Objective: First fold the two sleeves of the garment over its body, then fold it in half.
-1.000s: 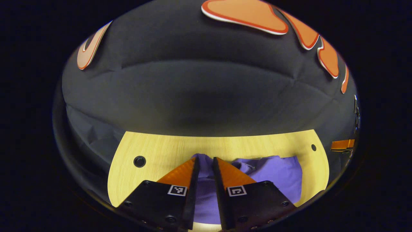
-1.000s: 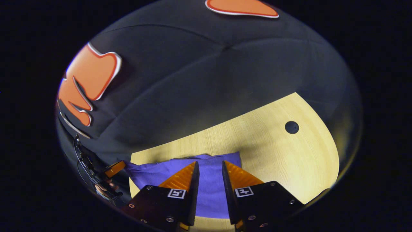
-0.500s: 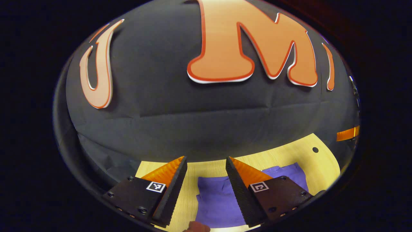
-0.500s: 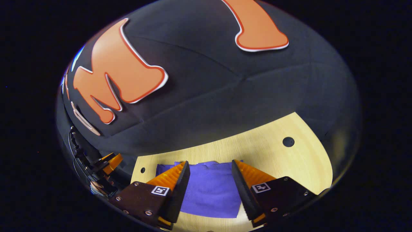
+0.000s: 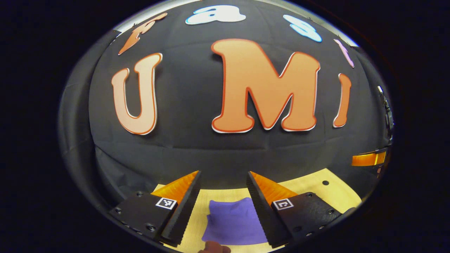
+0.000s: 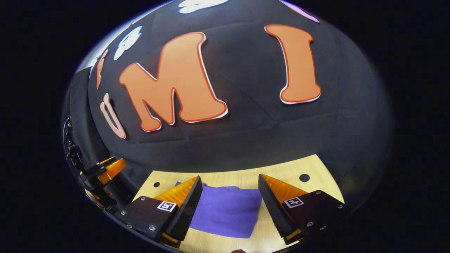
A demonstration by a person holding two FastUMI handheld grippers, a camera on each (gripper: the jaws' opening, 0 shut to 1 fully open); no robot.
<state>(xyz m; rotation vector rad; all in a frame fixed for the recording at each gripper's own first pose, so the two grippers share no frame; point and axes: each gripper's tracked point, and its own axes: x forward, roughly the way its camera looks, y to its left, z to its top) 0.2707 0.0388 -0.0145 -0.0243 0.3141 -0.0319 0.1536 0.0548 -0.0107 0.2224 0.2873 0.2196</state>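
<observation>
On the wooden counter (image 6: 281,172) lies a folded purple garment (image 6: 225,214), near its far edge. Both grippers, left (image 5: 222,196) and right (image 6: 229,198), hover above it, fingers spread wide and empty.

One folded purple garment (image 6: 225,214) lies on one wooden counter (image 6: 281,170), and two grippers, left gripper (image 5: 222,205) and right gripper (image 6: 228,207), hover above

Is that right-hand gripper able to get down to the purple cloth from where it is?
Probably yes. The right gripper is open, the purple garment lies flat on the table below its fingers, and nothing sits between them.
</observation>
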